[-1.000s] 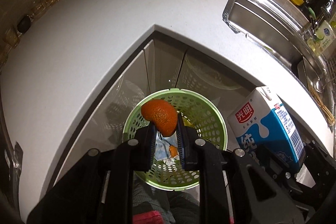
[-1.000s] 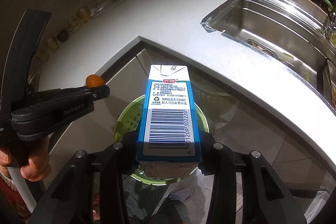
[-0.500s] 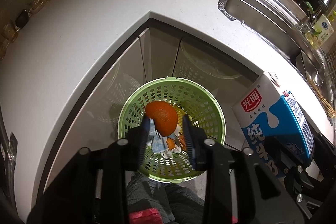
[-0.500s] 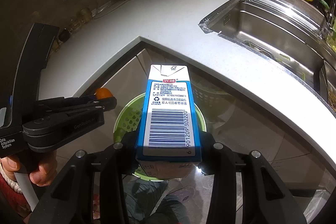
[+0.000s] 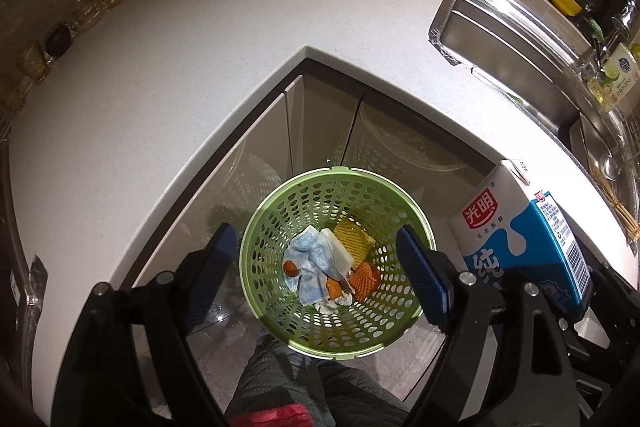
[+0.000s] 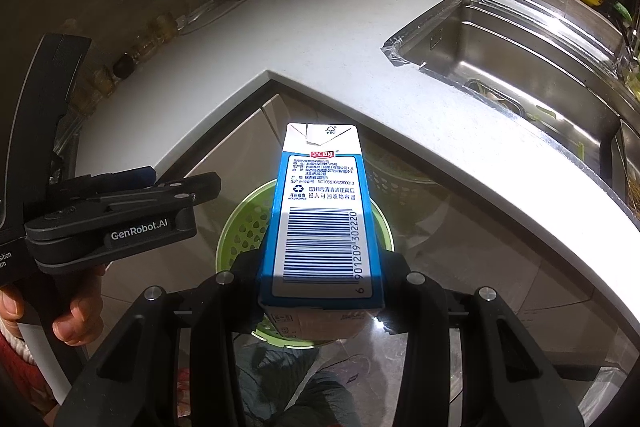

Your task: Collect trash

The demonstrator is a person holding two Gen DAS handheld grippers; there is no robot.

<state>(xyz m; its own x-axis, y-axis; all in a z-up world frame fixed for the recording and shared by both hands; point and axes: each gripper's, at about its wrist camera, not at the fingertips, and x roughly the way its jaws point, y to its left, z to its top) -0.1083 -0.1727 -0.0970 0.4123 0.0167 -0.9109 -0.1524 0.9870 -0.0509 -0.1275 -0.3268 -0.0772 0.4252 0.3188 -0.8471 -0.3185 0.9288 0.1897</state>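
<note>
A: Start with the left wrist view. What do the tongs do there?

B: The left gripper (image 5: 316, 267) points steeply down over a round, light-green perforated plastic basket (image 5: 416, 215) standing on the floor in the inner corner of the white L-shaped countertop (image 5: 168, 83). Its jaws are opening, the blue ribbed pads (image 5: 420, 275) spread about as wide as the basket's mouth, with nothing between them.

A: And inside the basket?

B: A crumpled blue-and-white tissue (image 5: 310, 259), a yellow-and-white sponge block (image 5: 348, 239) and scraps of orange peel (image 5: 364, 277) lie on the bottom. At the right edge stands the blue-and-white milk carton (image 5: 520, 239), beside the basket's rim and outside it, its long axis slanting up and away.

A: Now the right wrist view.

B: The right gripper (image 6: 320, 291) pinches that same rectangular carton (image 6: 324, 211) near its base, the black fingers pressed on its two sides. The carton's long axis runs forward along the fingers, folded top pointing away toward the counter corner, barcode face toward the camera. It hangs above the green basket (image 6: 236, 231), hiding most of it.

A: Anything to the left?

B: The other gripper (image 6: 168, 193), seen side-on, and the person's hand (image 6: 72, 311) on its handle. The stainless-steel sink (image 6: 520, 67) is set in the counter to the right.
</note>
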